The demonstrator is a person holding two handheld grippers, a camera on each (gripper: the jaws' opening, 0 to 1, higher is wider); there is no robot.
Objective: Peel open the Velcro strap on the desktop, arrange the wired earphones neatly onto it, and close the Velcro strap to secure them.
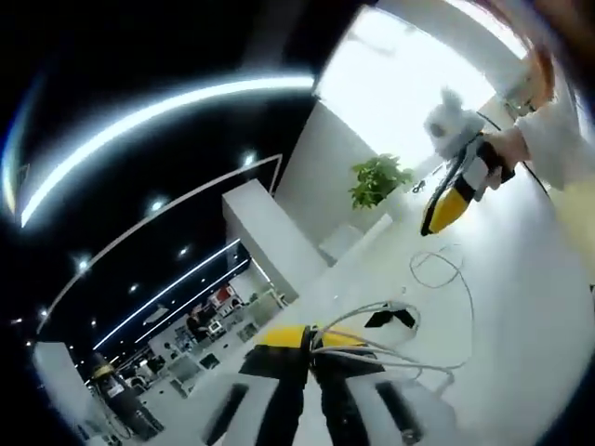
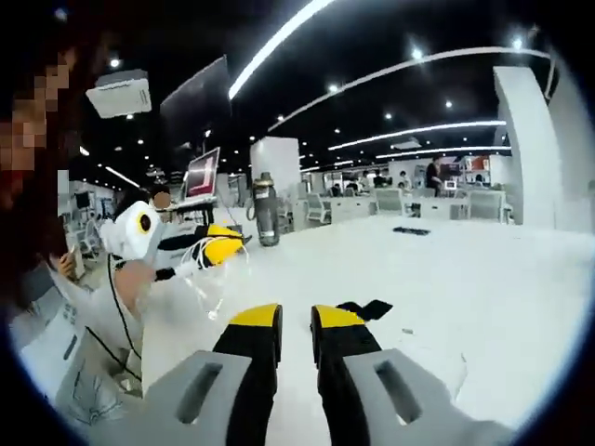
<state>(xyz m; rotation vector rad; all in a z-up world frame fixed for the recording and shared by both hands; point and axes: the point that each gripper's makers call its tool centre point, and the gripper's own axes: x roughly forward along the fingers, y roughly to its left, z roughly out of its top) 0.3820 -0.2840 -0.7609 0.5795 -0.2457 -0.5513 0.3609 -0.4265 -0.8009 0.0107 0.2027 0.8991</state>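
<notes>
Left tongs [image 1: 311, 342] are gripping the thin white earphone cable [image 1: 437, 269]; right tongs [image 2: 296, 321] are hovering narrow, holding nothing. Arranging step: next, coil cable onto the black Velcro strap [image 2: 364, 308] on the white surface [image 2: 483, 279].

A leafy green potted plant [image 1: 376, 179] stands at the far edge of the wide white desktop [image 1: 521, 307], beside a white wall panel [image 1: 321, 177] under a bright window [image 1: 400, 84]. A white rectangular pillar [image 1: 265, 232] rises nearby. In the right gripper view, a dark cylindrical water bottle [image 2: 267, 210] stands upright on the desk, with an open laptop showing a reddish screen [image 2: 202, 174] to its left. Long white ceiling light strips [image 2: 279, 42] cross the dark ceiling. Rows of office desks and chairs [image 2: 390, 200] sit well behind, where a distant person [image 2: 434, 174] stands.
</notes>
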